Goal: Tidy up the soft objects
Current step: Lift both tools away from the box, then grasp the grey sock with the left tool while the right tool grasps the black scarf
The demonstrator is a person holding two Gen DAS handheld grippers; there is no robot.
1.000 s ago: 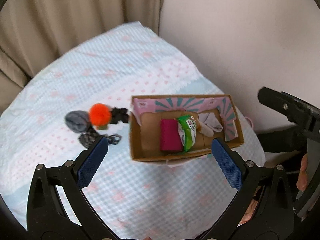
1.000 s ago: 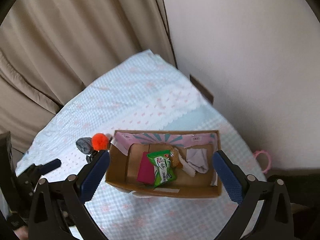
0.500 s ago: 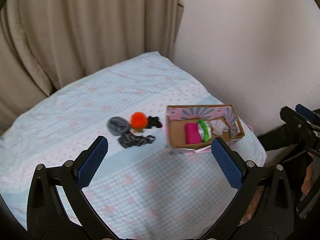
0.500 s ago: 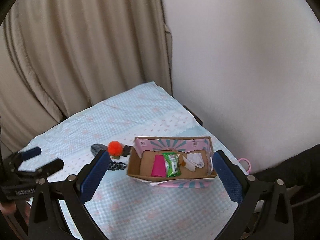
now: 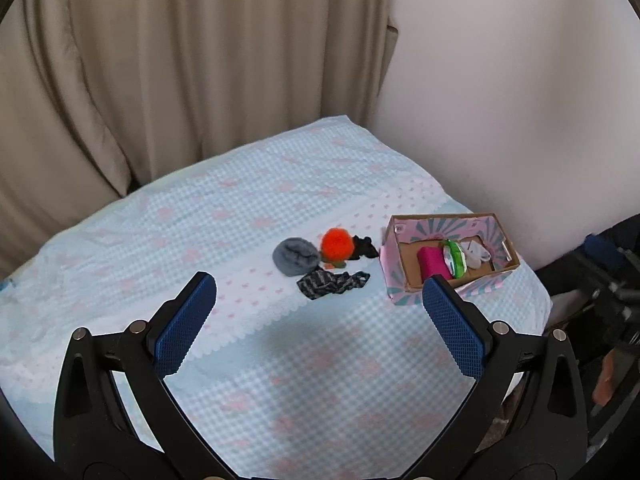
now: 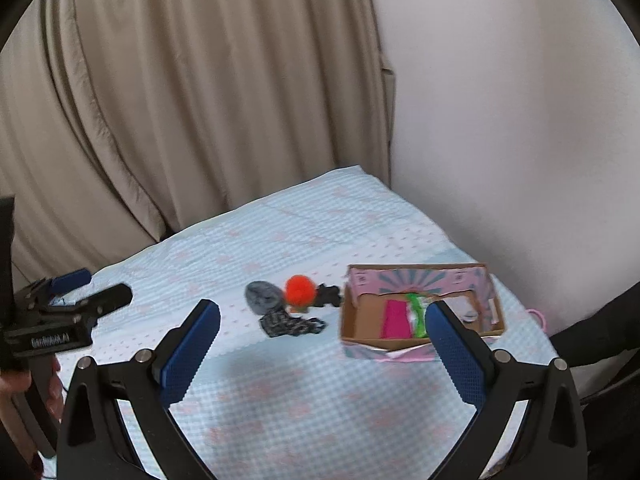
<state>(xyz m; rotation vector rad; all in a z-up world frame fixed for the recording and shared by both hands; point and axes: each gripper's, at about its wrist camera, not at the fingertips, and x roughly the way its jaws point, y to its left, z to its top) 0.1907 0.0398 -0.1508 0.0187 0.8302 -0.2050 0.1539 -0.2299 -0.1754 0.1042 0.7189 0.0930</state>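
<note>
Both claws, left claw (image 5: pixel 320 312) and right claw (image 6: pixel 322 344), hang spread and empty above the bed (image 5: pixel 240 216). Grey sock (image 5: pixel 295 256), orange pompom (image 5: pixel 337 243) and striped cloth (image 5: pixel 332 282) lie left of the box (image 5: pixel 402 280), nothing between.

Cloth, cardboard, matt plastic.
Woven gingham bedspread (image 5: pixel 304 360), soft and matt; fuzzy orange pompom (image 5: pixel 337 243); knitted grey bundle (image 5: pixel 295 256); printed cardboard box (image 5: pixel 400 284), raw brown inside; glossy green packet (image 5: pixel 454 258); textured blue pads (image 5: pixel 454 326) on matt black plastic, left hand-held gripper (image 5: pixel 316 292).
</note>
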